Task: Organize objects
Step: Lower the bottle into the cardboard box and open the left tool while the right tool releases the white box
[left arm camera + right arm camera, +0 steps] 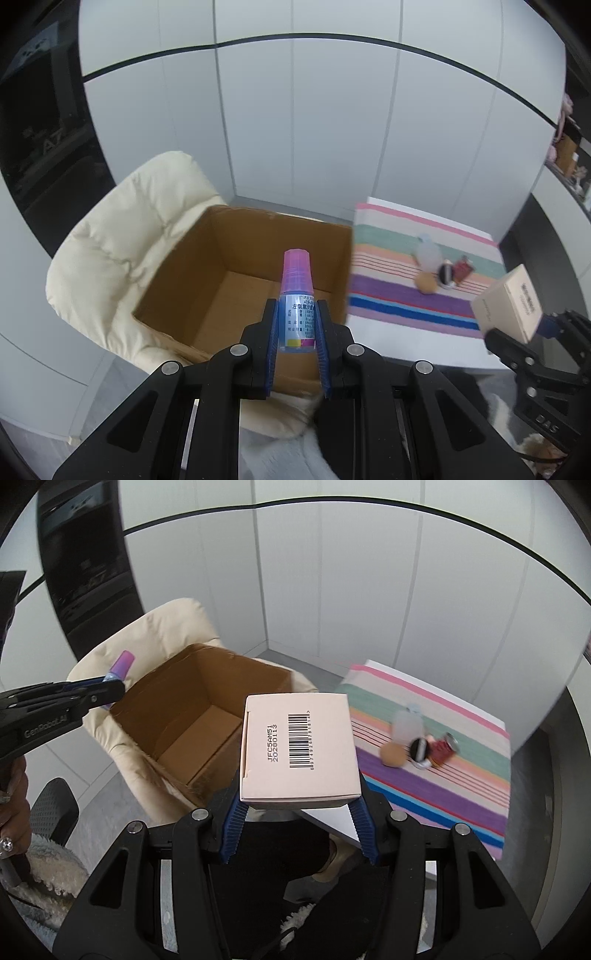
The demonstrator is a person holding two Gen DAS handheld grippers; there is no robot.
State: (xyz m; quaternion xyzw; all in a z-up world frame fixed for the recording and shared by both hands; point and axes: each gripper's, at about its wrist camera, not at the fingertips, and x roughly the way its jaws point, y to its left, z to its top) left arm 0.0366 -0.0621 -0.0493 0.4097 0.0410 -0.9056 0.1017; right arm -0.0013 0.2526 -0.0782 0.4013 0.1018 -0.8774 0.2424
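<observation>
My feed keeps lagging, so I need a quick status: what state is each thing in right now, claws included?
Left claw: shut on the small bottle.
Small bottle: capped, held upright above the cardboard box.
Right claw: shut on the pale carton.
Pale carton: closed, held off the table, barcode side up.
Cardboard box: open on the cream cushion, nothing visible inside.
Striped cloth: flat, small items still on it.

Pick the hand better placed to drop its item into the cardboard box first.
Left, probably. Its small bottle already sits over the open cardboard box; the right gripper holds its pink carton nearer the box's corner.
</observation>
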